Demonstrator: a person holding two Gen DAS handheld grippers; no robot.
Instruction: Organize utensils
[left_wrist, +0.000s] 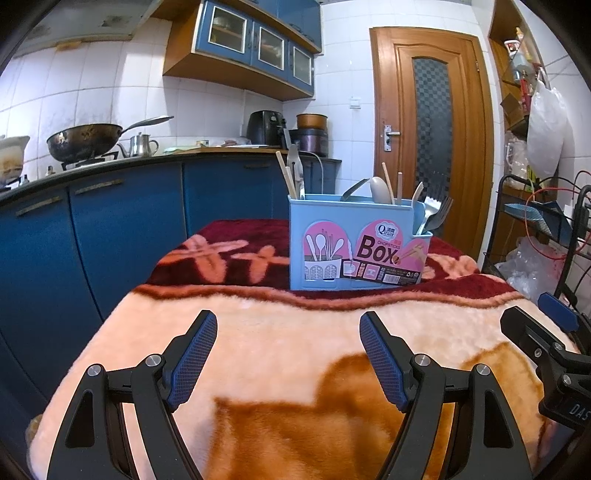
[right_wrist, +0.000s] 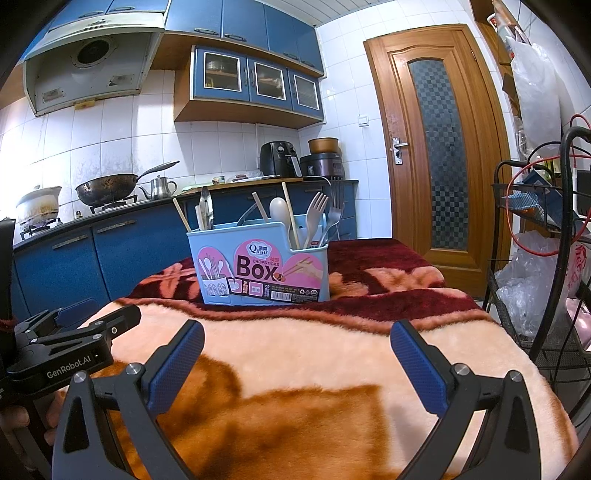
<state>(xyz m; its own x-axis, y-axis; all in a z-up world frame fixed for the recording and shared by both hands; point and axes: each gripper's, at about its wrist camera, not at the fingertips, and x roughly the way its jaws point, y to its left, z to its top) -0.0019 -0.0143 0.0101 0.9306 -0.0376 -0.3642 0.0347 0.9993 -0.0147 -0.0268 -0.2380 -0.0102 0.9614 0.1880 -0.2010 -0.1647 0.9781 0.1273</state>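
Observation:
A light blue utensil box (left_wrist: 332, 266) with a pink "Box" label stands upright on the blanket-covered table (left_wrist: 288, 328), toward its far side; it also shows in the right wrist view (right_wrist: 221, 291). It holds chopsticks (left_wrist: 286, 179), spoons (right_wrist: 279, 212) and forks (right_wrist: 317, 210), all standing up. My left gripper (left_wrist: 288, 325) is open and empty, well short of the box. My right gripper (right_wrist: 297, 332) is open and empty, also short of the box. Each gripper shows at the edge of the other's view.
A fuzzy peach, orange and dark red blanket (right_wrist: 332, 354) covers the table. Blue cabinets with a wok (left_wrist: 85, 140) and kettle run along the left. A wooden door (left_wrist: 432, 140) is behind. A black wire rack (right_wrist: 535, 258) with bags and cables stands at the right.

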